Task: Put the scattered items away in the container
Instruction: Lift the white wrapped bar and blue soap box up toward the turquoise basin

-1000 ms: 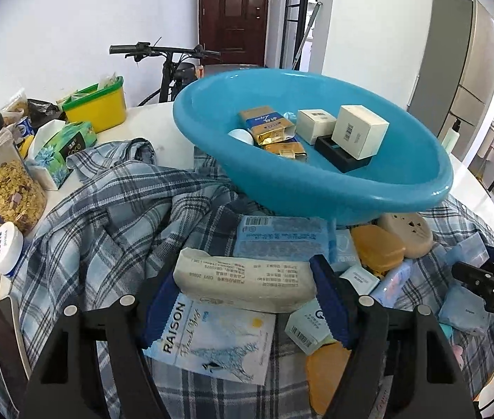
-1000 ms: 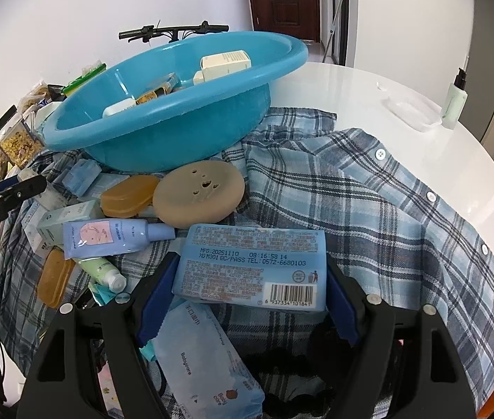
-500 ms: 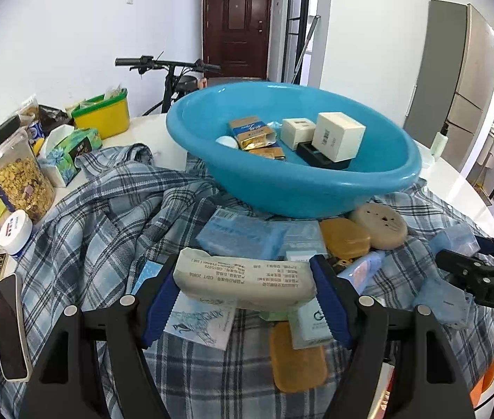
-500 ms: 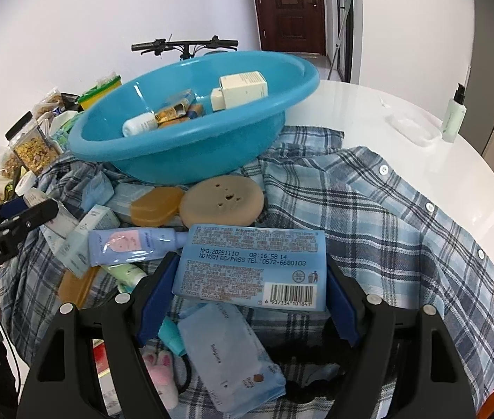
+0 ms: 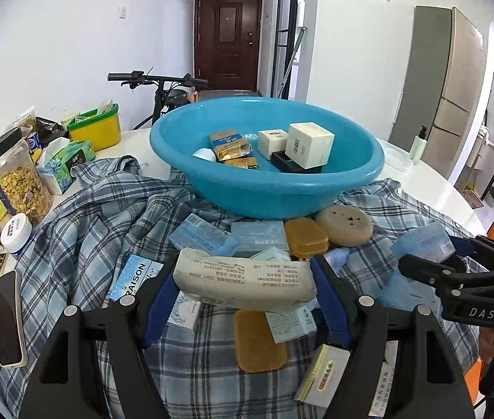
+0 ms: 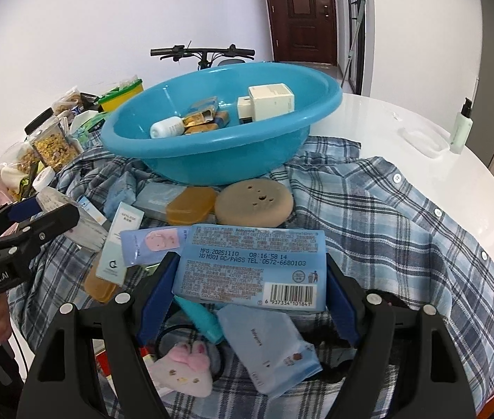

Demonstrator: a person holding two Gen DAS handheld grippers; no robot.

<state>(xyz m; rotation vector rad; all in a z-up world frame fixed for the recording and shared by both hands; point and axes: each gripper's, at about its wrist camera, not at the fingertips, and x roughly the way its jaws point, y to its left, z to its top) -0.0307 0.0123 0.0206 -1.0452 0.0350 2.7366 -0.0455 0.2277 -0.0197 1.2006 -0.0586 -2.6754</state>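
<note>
Two packs held: left gripper (image 5: 245,288) fingers pinch a soft grey tissue pack (image 5: 243,281) by its ends; right gripper (image 6: 250,279) fingers clamp a blue wipes pack (image 6: 252,265), pliant, light, slick film. Both sit short of the blue basin (image 5: 268,188). Versus a second ago, both packs ride higher and the basin looks farther off.

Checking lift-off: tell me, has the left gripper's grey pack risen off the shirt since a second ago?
Yes. The grey pack sits higher above the RAISON packet now.
</note>
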